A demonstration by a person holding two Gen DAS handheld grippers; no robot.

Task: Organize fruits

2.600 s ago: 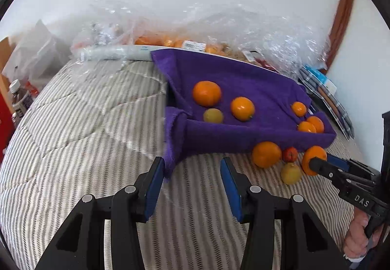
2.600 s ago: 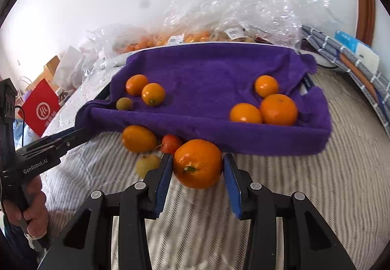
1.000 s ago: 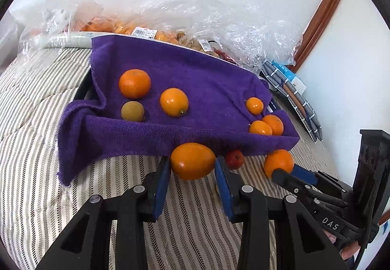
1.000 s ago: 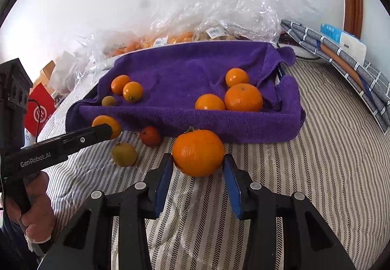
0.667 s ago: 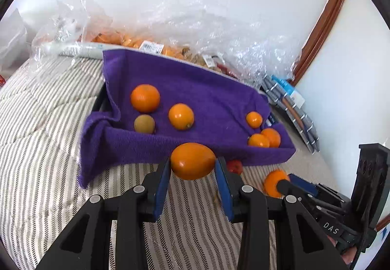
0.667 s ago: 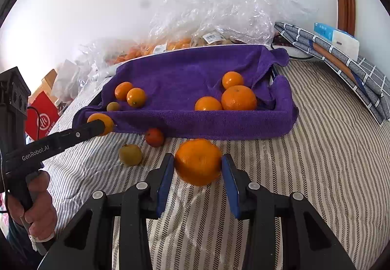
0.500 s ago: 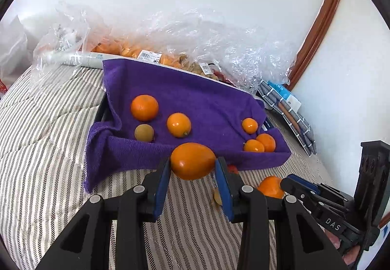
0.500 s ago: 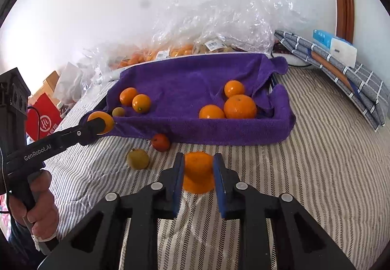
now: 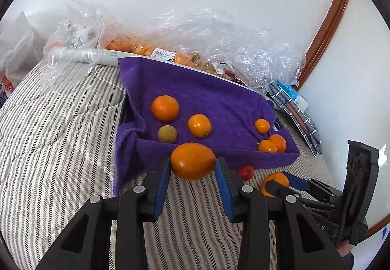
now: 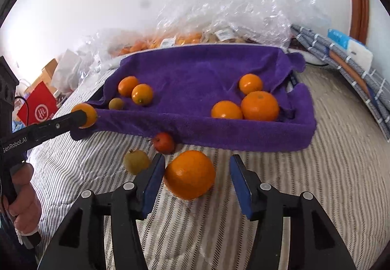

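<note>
My left gripper point(image 9: 192, 170) is shut on an oval orange point(image 9: 192, 161) and holds it above the striped bedcover, just in front of the purple towel-lined tray point(image 9: 219, 99). It also shows in the right wrist view point(image 10: 80, 115). My right gripper point(image 10: 196, 172) is open; a large orange point(image 10: 189, 173) lies on the bedcover between its fingers, nearer the left one. The tray point(image 10: 195, 128) holds several oranges and a brownish fruit point(image 10: 116, 103). A small red fruit point(image 10: 163, 142) and a yellow-green fruit point(image 10: 136, 161) lie in front of the tray.
Clear plastic bags point(image 9: 207, 41) with more fruit lie behind the tray against the white wall. Folded checked cloth and a blue-white box point(image 10: 351, 51) sit at the right. A red bag point(image 10: 39, 107) stands at the left bed edge.
My right gripper has opened and let the large orange down onto the bedcover. My left gripper picked up the oval orange and has lifted it in front of the tray.
</note>
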